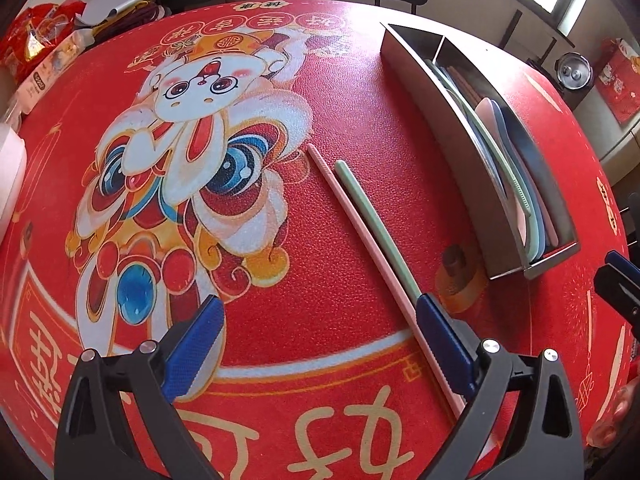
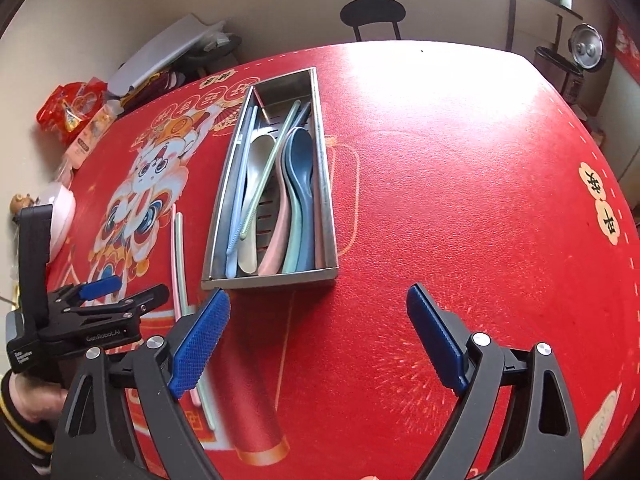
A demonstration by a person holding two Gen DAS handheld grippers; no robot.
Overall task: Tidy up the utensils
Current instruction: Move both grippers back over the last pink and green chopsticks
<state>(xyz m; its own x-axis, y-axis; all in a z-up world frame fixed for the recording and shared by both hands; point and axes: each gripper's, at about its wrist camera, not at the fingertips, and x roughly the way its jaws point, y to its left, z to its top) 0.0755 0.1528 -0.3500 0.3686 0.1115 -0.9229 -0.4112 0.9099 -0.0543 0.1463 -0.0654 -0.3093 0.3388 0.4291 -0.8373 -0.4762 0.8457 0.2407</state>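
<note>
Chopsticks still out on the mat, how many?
2. The pink chopstick and the green chopstick lie side by side left of the tray. Their near ends are hidden behind the left tool.

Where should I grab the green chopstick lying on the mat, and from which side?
Judging by its pose, grip the green chopstick around mid-length, coming straight down from above. It lies flat on the red mat, close alongside the pink chopstick, so set the open left hand-held gripper across its length, one pad in the narrow gap between them. Its near end is hidden behind a finger.
</note>
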